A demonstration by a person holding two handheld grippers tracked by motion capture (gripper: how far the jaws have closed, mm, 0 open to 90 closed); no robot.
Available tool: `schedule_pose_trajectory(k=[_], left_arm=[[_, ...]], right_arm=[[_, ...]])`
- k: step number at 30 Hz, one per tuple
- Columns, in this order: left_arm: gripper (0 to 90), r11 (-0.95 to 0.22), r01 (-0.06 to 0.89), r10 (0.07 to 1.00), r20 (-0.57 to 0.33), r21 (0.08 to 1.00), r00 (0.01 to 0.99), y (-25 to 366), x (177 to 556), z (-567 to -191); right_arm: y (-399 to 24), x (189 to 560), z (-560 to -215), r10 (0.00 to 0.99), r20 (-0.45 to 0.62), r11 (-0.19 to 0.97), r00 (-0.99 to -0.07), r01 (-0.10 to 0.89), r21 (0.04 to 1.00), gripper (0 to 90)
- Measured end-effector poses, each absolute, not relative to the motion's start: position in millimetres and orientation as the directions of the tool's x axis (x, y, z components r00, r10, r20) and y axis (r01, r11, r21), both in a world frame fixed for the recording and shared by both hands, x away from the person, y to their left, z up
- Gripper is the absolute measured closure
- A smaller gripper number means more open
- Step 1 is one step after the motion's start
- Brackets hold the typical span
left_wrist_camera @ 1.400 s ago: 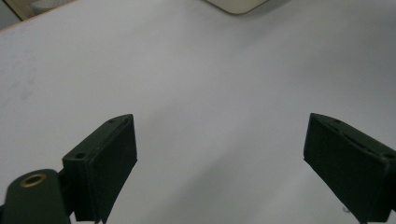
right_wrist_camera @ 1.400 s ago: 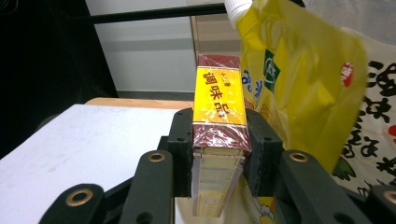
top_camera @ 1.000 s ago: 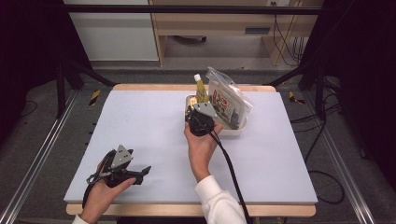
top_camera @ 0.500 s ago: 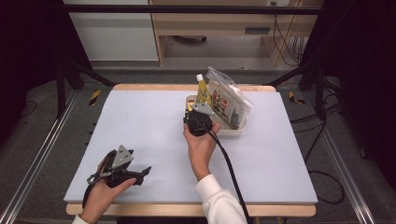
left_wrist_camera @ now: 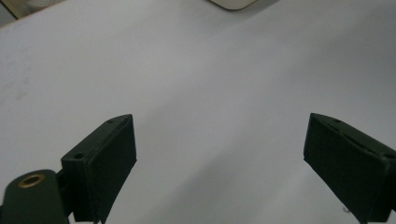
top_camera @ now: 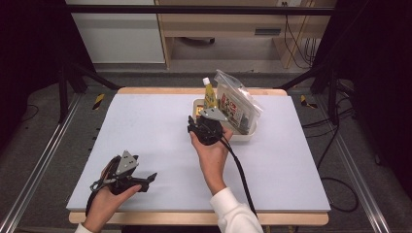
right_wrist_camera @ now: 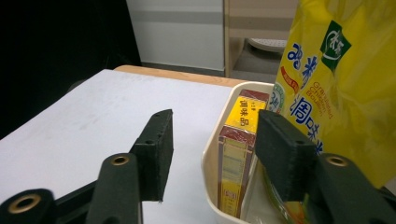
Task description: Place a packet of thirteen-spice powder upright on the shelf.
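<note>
Right gripper (right_wrist_camera: 210, 154) half open astride the tray (right_wrist_camera: 210, 158) wall beside the yellow box (right_wrist_camera: 236, 158).
Jaws just opened, gripping nothing; closing now could tip the tray. Left gripper (left_wrist_camera: 224, 163) open, idle.

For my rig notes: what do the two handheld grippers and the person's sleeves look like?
Both the left gripper and the right gripper are black, each topped by a grey three-cornered plate, with flat black pads and brass-coloured rivets. A black cable trails over a white sleeve.
</note>
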State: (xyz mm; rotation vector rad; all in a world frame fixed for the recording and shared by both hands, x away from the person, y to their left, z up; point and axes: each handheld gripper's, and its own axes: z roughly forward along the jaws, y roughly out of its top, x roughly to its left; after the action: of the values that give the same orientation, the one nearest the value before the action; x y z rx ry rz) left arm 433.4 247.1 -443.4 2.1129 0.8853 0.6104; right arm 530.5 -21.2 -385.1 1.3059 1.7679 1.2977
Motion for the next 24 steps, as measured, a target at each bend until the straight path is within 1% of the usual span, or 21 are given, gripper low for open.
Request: schedule_pose_trajectory(k=[8, 11, 19, 24], left_arm=[[8.7, -0.461, 0.403, 0.759, 0.116, 0.79, 0.64, 250, 434, -443], [8.7, -0.463, 0.404, 0.759, 0.117, 0.789, 0.641, 249, 434, -443], [8.7, -0.463, 0.405, 0.759, 0.116, 0.788, 0.641, 249, 434, -444], [8.6, -0.463, 0.406, 0.759, 0.117, 0.788, 0.64, 250, 434, -444]], right_arm=[[-32, 521, -374, 0.92, 0.073, 0.087, -0.385, 0.383, 0.92, 36.7], [-36, 519, -370, 0.913, 0.08, 0.093, -0.399, 0.395, 0.914, 34.6], [-40, 516, -360, 0.898, 0.058, 0.133, -0.436, 0.394, 0.909, 31.3], [-40, 516, -356, 0.887, 0.062, 0.136, -0.458, 0.388, 0.911, 28.8]])
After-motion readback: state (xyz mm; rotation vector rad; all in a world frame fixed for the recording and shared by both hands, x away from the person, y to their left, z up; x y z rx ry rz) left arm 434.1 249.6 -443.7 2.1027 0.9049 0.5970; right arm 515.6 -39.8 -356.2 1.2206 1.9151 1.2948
